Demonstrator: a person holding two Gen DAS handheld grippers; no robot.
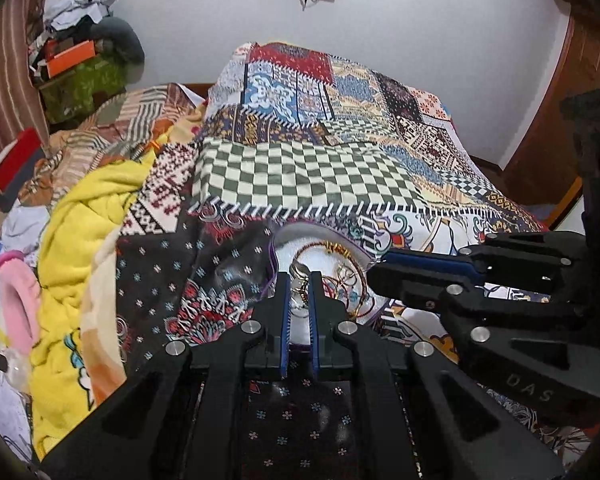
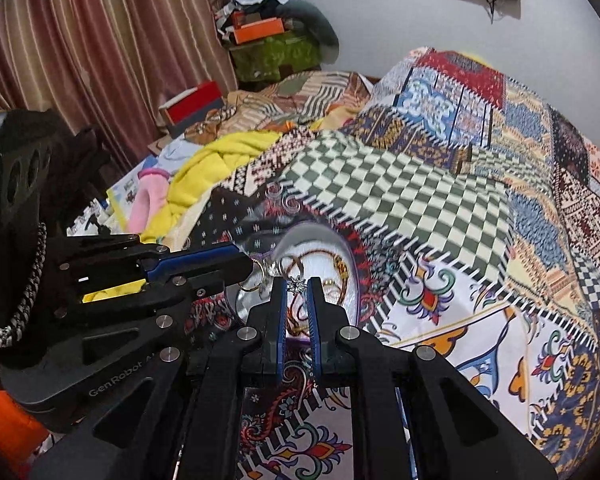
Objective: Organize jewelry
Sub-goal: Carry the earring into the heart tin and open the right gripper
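Observation:
A shallow white dish (image 1: 320, 229) (image 2: 316, 227) with a purple rim lies on the patchwork bedspread and holds thin gold and red bangles (image 1: 356, 280) (image 2: 340, 268) and rings. My left gripper (image 1: 299, 280) (image 2: 253, 269) hovers over the dish's near-left side, shut on a gold ring (image 2: 252, 282) that hangs at its tips. My right gripper (image 2: 296, 285) (image 1: 374, 272) reaches in from the right, its tips close beside the left one's. A small star-shaped crystal piece (image 2: 296, 283) sits pinched between its fingertips, just above the dish.
The patchwork quilt (image 1: 308, 168) rises into a hump behind the dish. A yellow blanket (image 1: 84, 240), a pink item (image 1: 16, 296) and a red box (image 1: 16, 156) lie to the left. Clutter with an orange box (image 1: 70, 58) is stacked by the striped curtain (image 2: 100, 40).

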